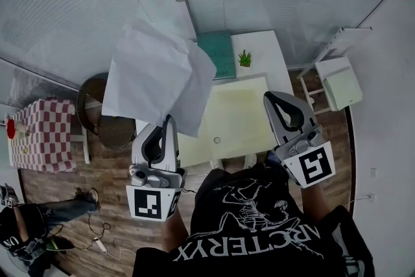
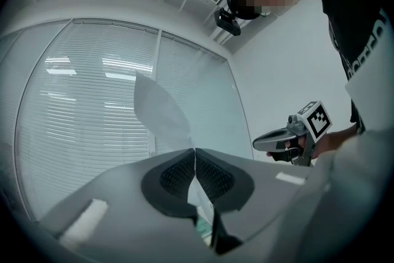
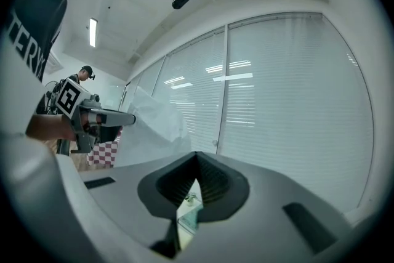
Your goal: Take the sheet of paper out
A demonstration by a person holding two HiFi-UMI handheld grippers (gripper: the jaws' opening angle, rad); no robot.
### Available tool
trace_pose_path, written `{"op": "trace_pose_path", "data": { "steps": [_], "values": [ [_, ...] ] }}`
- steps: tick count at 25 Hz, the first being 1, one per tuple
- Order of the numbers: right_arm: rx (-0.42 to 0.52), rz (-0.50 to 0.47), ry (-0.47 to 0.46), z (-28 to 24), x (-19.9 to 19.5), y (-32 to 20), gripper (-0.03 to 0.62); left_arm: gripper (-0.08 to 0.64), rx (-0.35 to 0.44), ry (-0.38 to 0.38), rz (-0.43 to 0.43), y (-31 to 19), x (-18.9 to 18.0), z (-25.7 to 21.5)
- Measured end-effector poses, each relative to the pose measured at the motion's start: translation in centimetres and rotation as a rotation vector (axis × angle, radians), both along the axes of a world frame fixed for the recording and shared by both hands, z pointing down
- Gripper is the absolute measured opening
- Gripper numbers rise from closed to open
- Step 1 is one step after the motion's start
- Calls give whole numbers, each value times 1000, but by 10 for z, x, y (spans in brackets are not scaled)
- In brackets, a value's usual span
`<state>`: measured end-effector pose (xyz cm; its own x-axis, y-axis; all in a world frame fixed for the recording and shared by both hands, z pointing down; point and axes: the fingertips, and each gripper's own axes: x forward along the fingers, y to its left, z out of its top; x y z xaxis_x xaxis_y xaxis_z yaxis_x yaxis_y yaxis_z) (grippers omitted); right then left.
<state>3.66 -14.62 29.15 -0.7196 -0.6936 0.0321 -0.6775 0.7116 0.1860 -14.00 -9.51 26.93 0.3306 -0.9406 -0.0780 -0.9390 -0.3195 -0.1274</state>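
Note:
A large white sheet of paper [image 1: 155, 74] hangs raised in the air, left of the pale yellow table [image 1: 240, 117]. My left gripper [image 1: 170, 120] is shut on its lower edge. In the left gripper view the sheet [image 2: 157, 108] rises from between the closed pads of that gripper [image 2: 196, 154]. My right gripper [image 1: 272, 97] is held level over the table's right side, shut, with nothing between its jaws [image 3: 197, 156]. The right gripper view also shows the left gripper [image 3: 126, 118] with the paper [image 3: 154, 126] off to the left.
A teal folder [image 1: 217, 52] and a small green plant [image 1: 244, 58] lie at the table's far end. A dark round seat [image 1: 97, 107] and a red-checked table [image 1: 42, 133] stand to the left. A white stand [image 1: 340, 81] is on the right. Another person [image 1: 39, 217] sits at lower left.

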Motion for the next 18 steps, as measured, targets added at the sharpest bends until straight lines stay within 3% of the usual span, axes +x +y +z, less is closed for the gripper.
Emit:
{"op": "trace_pose_path", "data": {
  "steps": [9, 18],
  "values": [
    [12, 1, 9, -9, -4, 3, 11, 11, -40, 7, 19, 0, 4, 3],
    [24, 14, 7, -8, 4, 5, 11, 11, 8, -7, 25, -1, 9, -2]
  ]
}}
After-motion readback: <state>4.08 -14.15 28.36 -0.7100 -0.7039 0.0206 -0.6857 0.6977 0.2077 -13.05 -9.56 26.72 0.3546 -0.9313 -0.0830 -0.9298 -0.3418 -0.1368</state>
